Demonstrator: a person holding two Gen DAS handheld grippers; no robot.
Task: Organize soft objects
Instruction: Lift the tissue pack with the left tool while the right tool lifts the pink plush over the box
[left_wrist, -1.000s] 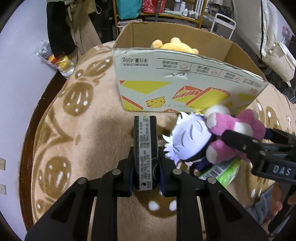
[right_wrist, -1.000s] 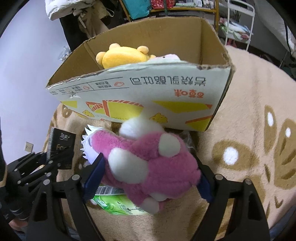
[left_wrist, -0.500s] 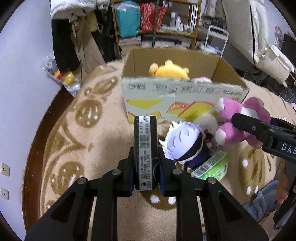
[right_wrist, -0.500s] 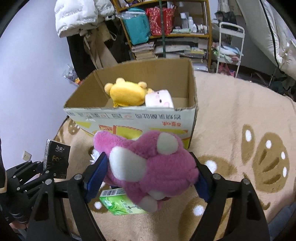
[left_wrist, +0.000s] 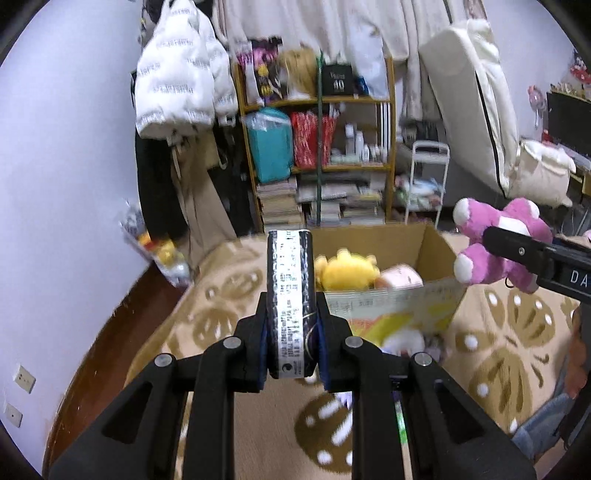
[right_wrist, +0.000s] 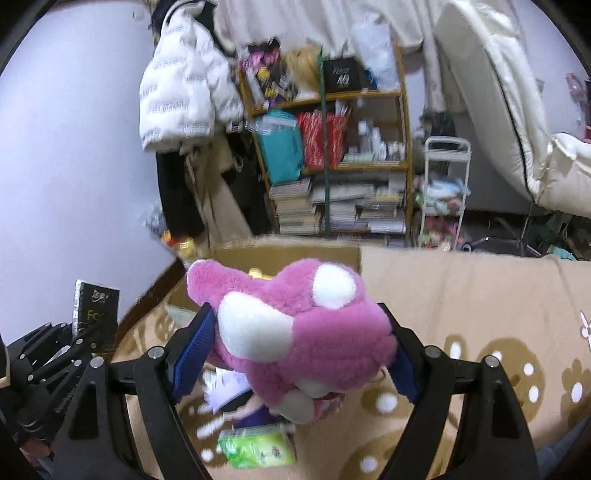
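Above the patterned beige rug (left_wrist: 517, 343), we found both grippers raised and loaded. The left gripper (left_wrist: 291, 332) had its fingers pinching a dark tissue pack (left_wrist: 291, 302), held upright on its narrow edge, white printed strip facing the camera. In the right wrist view the same pack (right_wrist: 96, 314) stood at the lower left.

The right gripper (right_wrist: 295, 354) had its fingers clamped on a pink plush toy (right_wrist: 295, 332) with white patches; the blue pads pressed into its sides. From the left wrist view the plush (left_wrist: 498, 240) hung in the air, above and to the right of the cardboard box (left_wrist: 432, 251).

The box sat open on the rug, its printed front wall toward us. Inside we noted a yellow plush (left_wrist: 347, 271) and, beside it to the right, a pale pink soft item (left_wrist: 400, 277).

On the rug below the pink plush we recorded a white-haired doll (right_wrist: 229, 387), partly hidden, and a green packet (right_wrist: 258, 448) lying flat nearer the camera.

Behind the box stood a wooden shelf (left_wrist: 317, 147) crowded with bags and stacked books; a white puffer jacket (left_wrist: 177, 74) hung to its left. The far objects were motion-blurred.
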